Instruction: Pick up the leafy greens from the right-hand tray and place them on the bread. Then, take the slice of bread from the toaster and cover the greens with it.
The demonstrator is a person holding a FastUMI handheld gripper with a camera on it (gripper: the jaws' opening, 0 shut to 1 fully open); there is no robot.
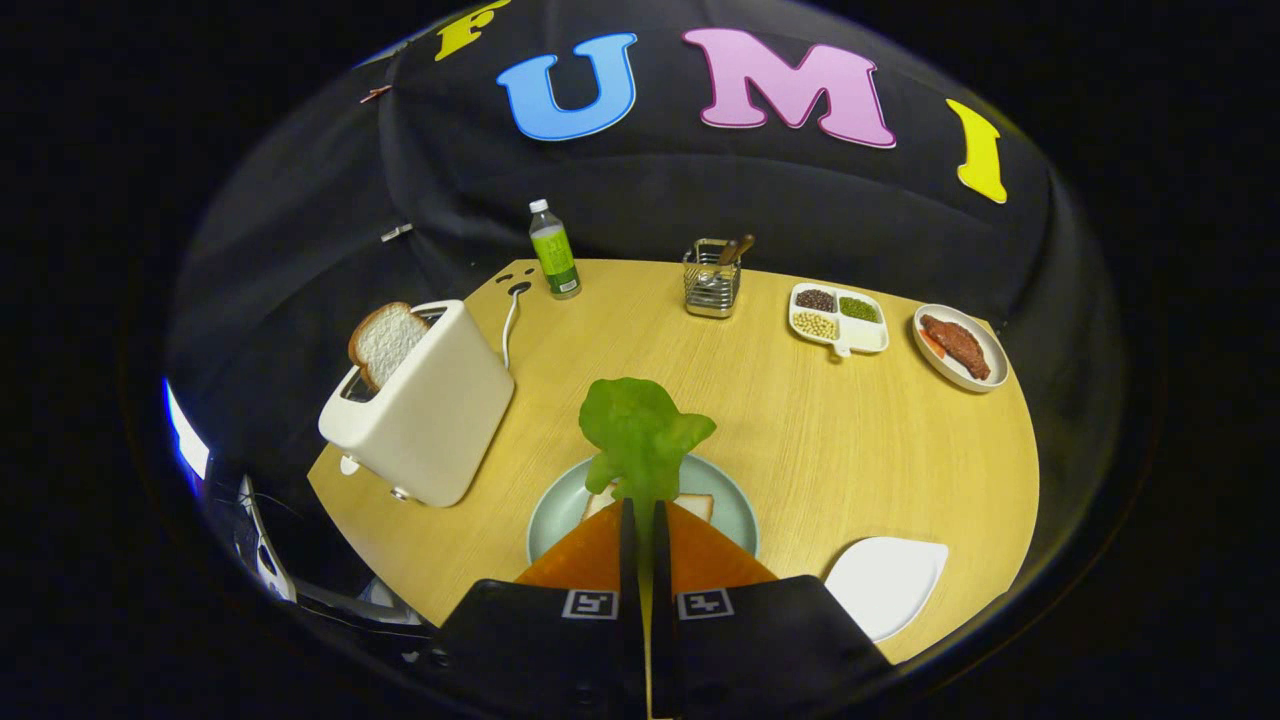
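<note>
The claw (640,515) was nearly closed, both fingers pinching the leafy greens (640,430) just above the bread (697,505) on the green plate (560,505). Left of that plate, the toaster (425,405) held the second slice (385,342). Pickup looked done; laying the greens down and covering them remained.

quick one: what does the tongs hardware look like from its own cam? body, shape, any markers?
The tongs show as two long wedge-shaped fingers that taper toward the tips and run side by side with a thin gap between them. Behind them sits a wide, dark, blocky body. Two square black-and-white fiducial markers sit on the body, one at the base of each finger. No cables visible.
</note>
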